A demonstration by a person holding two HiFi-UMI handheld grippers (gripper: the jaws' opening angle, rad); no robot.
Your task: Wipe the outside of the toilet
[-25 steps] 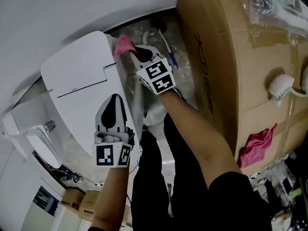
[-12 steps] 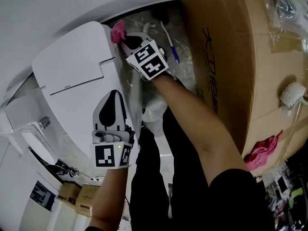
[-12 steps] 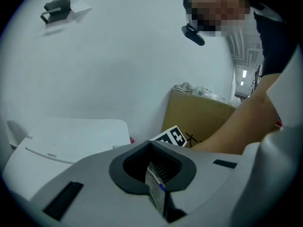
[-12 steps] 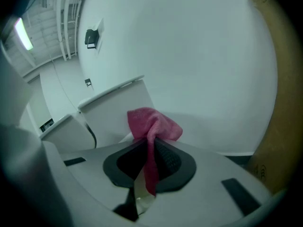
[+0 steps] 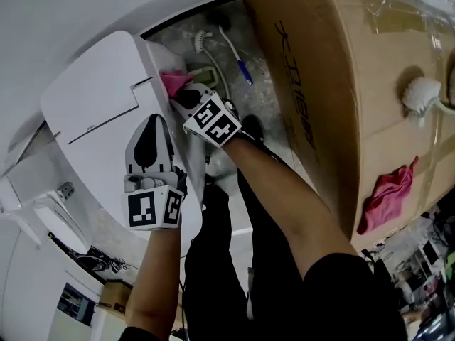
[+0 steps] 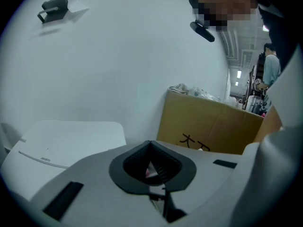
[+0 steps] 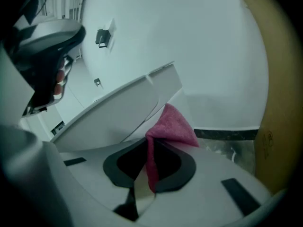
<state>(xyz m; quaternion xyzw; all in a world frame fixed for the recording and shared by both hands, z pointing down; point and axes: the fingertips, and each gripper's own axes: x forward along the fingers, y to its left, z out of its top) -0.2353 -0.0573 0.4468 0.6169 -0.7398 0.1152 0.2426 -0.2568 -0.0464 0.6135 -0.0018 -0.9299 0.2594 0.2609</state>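
Pink fabric cloth (image 5: 173,82), clamped in right tool (image 5: 183,95), has been drawn toward frame centre along white ceramic toilet (image 5: 92,112). Left tool (image 5: 150,121): closed, empty. Risk: cloth dragged loose by friction.

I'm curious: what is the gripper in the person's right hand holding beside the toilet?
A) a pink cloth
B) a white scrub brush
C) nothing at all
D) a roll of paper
A: in the right gripper view, the right gripper has its jaws closed on a pink cloth, and the head view shows that cloth at the edge of the white toilet.
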